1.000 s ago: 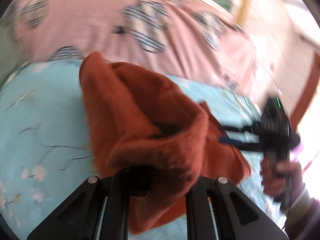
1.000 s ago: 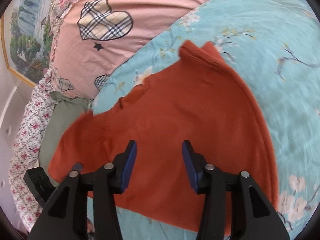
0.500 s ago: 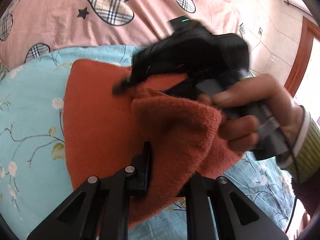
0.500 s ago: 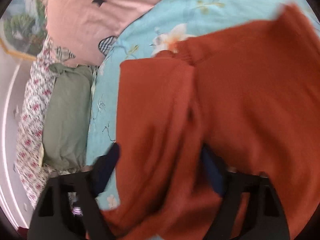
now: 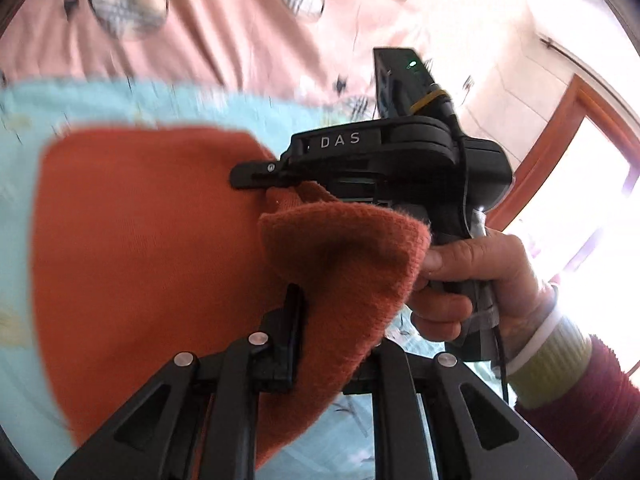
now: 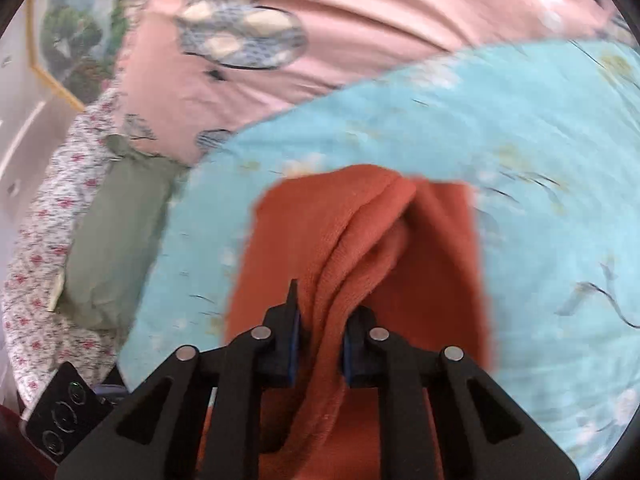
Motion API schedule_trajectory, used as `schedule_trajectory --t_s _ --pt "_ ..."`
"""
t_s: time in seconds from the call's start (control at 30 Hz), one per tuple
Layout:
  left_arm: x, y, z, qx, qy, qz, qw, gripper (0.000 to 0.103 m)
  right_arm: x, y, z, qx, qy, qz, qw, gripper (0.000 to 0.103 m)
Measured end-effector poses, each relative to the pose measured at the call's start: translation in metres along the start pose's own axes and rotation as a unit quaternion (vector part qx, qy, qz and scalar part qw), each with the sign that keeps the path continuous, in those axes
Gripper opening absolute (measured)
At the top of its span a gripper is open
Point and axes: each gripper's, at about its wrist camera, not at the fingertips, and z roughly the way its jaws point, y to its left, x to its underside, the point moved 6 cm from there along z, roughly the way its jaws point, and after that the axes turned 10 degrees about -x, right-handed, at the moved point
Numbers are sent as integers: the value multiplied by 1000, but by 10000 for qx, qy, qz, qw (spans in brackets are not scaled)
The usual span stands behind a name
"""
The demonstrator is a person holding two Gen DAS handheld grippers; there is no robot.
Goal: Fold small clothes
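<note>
A rust-orange knitted garment (image 5: 140,240) lies on the light blue flowered bedspread (image 5: 16,200). My left gripper (image 5: 332,340) is shut on a raised fold of it, and the cloth hides the right finger. A hand (image 5: 472,276) holds my right gripper (image 5: 256,176) just beyond that fold, low over the garment. In the right wrist view the right gripper (image 6: 320,344) has its jaws closing, and the blue pads pinch a ridge of the garment (image 6: 432,260) that runs up between them.
A pink quilt (image 6: 380,32) with plaid hearts lies behind the bedspread (image 6: 540,160). A green cushion (image 6: 116,240) and flowered sheet (image 6: 40,240) are at the left, under a framed picture (image 6: 72,40). A wooden door frame (image 5: 560,140) stands at the right.
The right gripper came in over the garment and its jaws closed from wide apart onto a ridge of cloth. The left gripper carried its fold across towards the right gripper.
</note>
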Motion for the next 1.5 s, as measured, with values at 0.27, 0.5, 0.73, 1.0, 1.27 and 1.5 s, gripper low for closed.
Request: schedule_trajectory --t_s 0.27,0.5,0.73,1.0,1.27,1.5 --pt "14 -4 31 -20 333 54 9994 18 16 -48 3 85 69 220 9997 17" --pt "21 10 -3 196 521 29 9984 68 21 -48 -18 261 -260 426 9984 33" --pt "24 90 -48 -607 270 -755 9949 86 28 -39 -30 170 -424 463 9979 80" --pt "-7 155 16 -389 789 -1717 9812 84 36 -51 0 191 63 516 9985 79" --pt "-31 147 35 -268 623 -1554 9855 35 43 -42 16 -329 275 696 9967 32" --pt "-29 162 -48 -339 180 -1256 9913 24 54 29 18 -797 -48 350 9962 24"
